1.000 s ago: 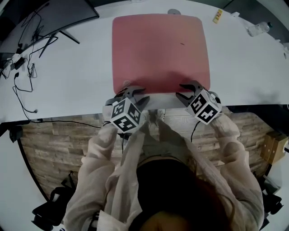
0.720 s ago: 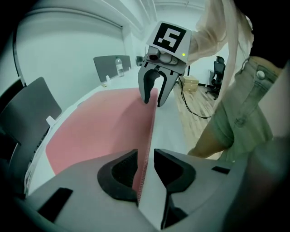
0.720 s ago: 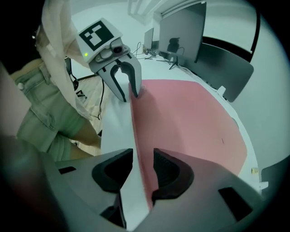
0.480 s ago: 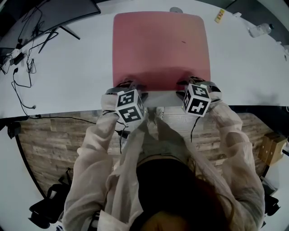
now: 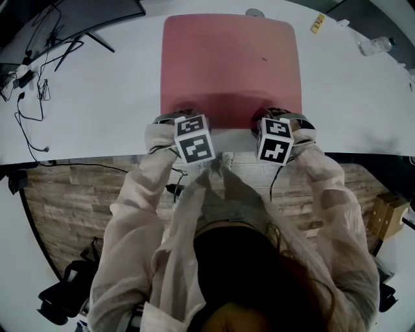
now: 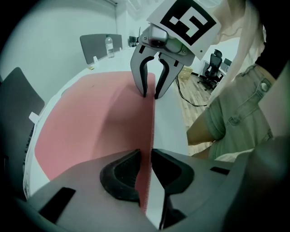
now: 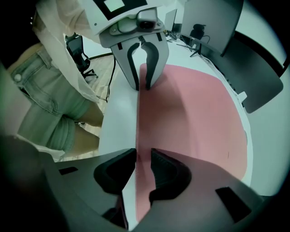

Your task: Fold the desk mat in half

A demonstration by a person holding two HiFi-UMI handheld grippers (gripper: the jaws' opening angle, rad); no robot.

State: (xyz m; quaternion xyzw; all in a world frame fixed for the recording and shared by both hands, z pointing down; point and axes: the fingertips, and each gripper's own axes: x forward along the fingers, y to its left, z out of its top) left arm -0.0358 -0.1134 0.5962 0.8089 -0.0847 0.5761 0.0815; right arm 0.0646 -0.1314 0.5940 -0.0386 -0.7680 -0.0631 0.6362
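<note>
The pink desk mat (image 5: 230,65) lies flat on the white table (image 5: 97,117). Both grippers point steeply down at its near edge, their marker cubes hiding the fingers in the head view. My left gripper (image 5: 181,120) stands at the near left corner and my right gripper (image 5: 279,118) at the near right. In the left gripper view the jaws (image 6: 145,156) straddle the mat's edge (image 6: 99,118), with the right gripper (image 6: 151,95) further along it. The right gripper view shows the same for its jaws (image 7: 144,156) on the mat (image 7: 190,118). Both pairs have just been closing and a thin gap remains.
A dark monitor (image 5: 84,16) and loose cables (image 5: 29,97) sit at the table's far left. A small round object (image 5: 254,12) lies behind the mat, with a yellow tag (image 5: 316,23) and a bottle (image 5: 376,44) far right. The table's front edge runs just below the grippers.
Both grippers tipped from slanting forward to pointing almost straight down over the mat's near edge. Their spread fingers, plain a second ago, are now hidden under the cubes.
</note>
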